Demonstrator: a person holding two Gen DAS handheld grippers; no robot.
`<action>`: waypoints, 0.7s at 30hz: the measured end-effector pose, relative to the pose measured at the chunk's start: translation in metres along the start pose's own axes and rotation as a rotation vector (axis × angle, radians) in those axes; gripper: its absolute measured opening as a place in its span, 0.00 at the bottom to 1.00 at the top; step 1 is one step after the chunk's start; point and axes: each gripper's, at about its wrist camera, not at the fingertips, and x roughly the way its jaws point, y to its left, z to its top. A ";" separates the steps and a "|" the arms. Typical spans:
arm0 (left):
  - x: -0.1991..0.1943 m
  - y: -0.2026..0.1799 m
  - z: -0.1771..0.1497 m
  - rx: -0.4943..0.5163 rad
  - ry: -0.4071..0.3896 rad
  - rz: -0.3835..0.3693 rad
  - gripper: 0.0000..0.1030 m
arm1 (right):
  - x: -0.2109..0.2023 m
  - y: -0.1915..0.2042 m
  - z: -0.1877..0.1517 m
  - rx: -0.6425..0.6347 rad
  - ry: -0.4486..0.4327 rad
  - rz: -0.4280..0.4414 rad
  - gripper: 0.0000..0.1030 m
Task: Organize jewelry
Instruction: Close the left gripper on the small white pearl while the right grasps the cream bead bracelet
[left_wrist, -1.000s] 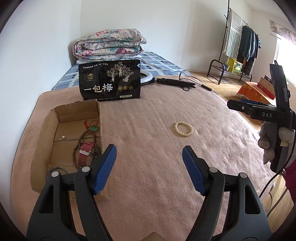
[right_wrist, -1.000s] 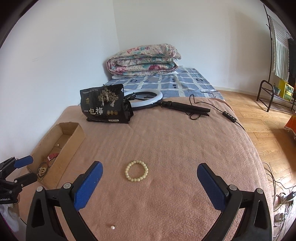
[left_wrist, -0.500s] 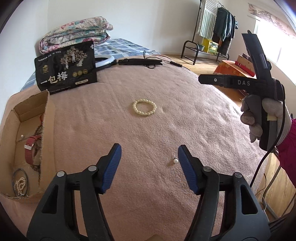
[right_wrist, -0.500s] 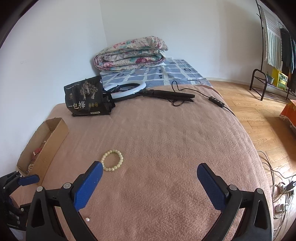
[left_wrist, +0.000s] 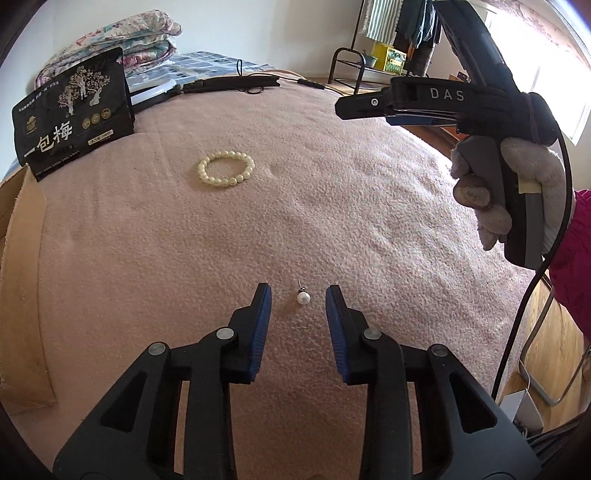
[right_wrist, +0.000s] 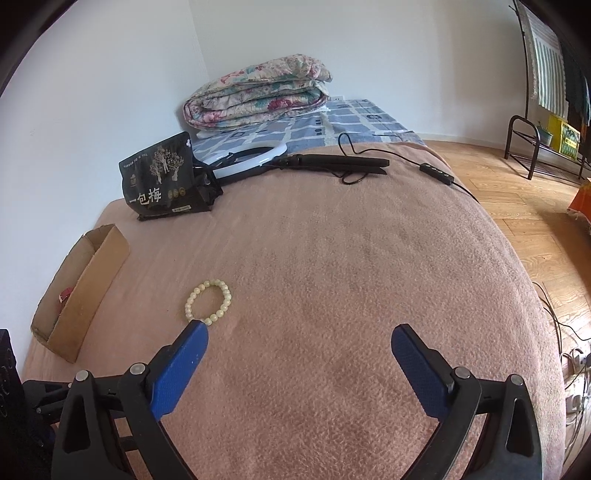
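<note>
A small pearl stud earring (left_wrist: 303, 297) lies on the pink blanket between the blue pads of my left gripper (left_wrist: 298, 299), which is open but narrowed around it, not touching. A cream bead bracelet (left_wrist: 226, 169) lies farther ahead; it also shows in the right wrist view (right_wrist: 208, 301), just beyond the left fingertip (right_wrist: 192, 332). My right gripper (right_wrist: 300, 338) is wide open and empty above the blanket. The cardboard box (right_wrist: 79, 291) stands at the left with a red item inside.
A black snack bag (right_wrist: 162, 182), a ring light (right_wrist: 255, 158) with its cable and a folded quilt (right_wrist: 258, 96) lie at the back. The bed edge drops to a wooden floor (right_wrist: 535, 229) on the right. A clothes rack (right_wrist: 539, 110) stands far right.
My left gripper has swung right from the box, come down over the pearl earring and narrowed its jaws around it. My right gripper has drifted right, staying wide open.
</note>
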 end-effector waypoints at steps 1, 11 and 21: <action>0.002 0.000 -0.001 0.000 0.003 -0.002 0.30 | 0.004 0.002 0.000 -0.008 0.005 0.008 0.97; 0.020 0.003 -0.003 -0.006 0.022 0.026 0.22 | 0.046 0.026 0.005 -0.075 0.064 0.077 0.93; 0.022 0.007 -0.003 -0.014 0.009 0.081 0.07 | 0.081 0.057 0.006 -0.128 0.112 0.148 0.91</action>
